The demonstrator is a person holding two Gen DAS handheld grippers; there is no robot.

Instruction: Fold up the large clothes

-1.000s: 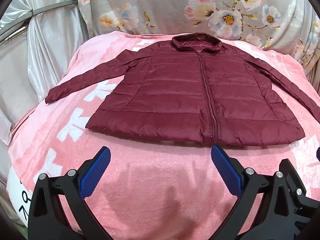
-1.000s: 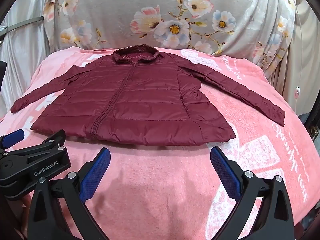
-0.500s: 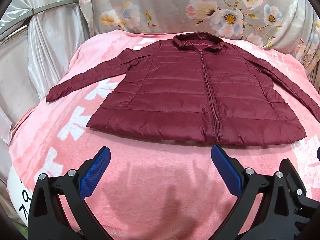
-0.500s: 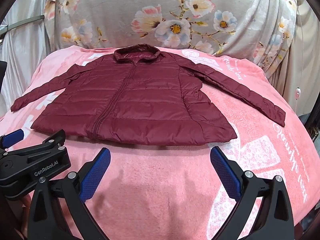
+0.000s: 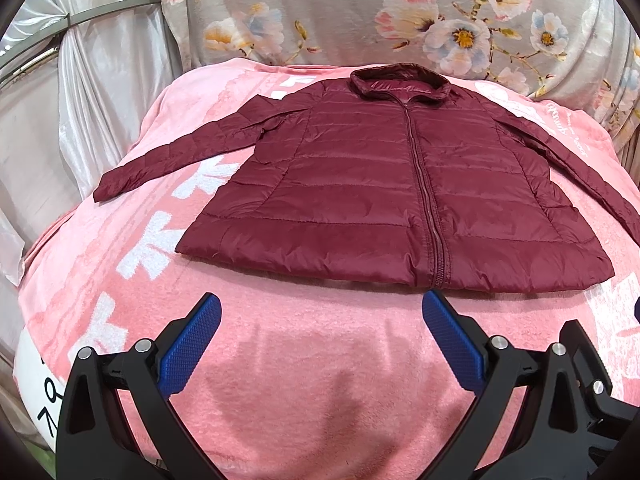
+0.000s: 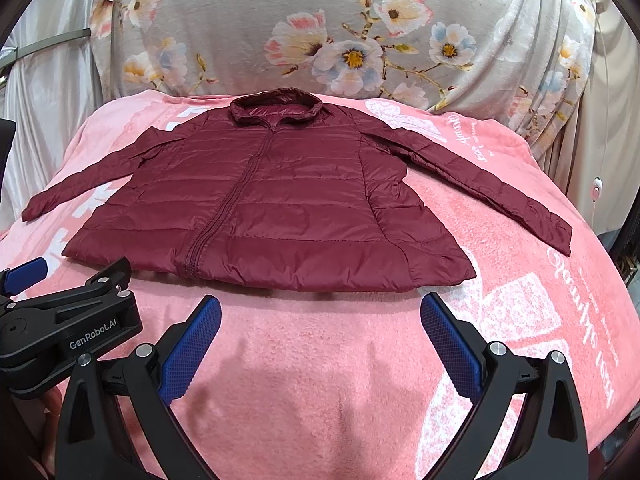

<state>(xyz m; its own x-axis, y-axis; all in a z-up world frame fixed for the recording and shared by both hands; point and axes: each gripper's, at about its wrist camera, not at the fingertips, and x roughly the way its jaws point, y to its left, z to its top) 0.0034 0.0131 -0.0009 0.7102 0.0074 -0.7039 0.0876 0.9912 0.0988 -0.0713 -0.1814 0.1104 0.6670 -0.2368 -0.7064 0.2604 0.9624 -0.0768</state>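
Jacket — maroon, quilted, zipped, flat and face-up on a pink blanket, both sleeves spread outward, collar toward the floral sheet | Left gripper — fingers wide apart, holding nothing, just short of the hem | Right gripper — fingers likewise apart, empty, near the hem.

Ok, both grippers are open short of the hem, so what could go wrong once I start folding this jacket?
The puffer jacket looks shiny and slick, so a thin pinch may slip from the left gripper or right gripper. Both sleeves lie spread wide; the right sleeve ends near the blanket edge and could drag off. The pink fleece blanket could get pinched along with the hem.
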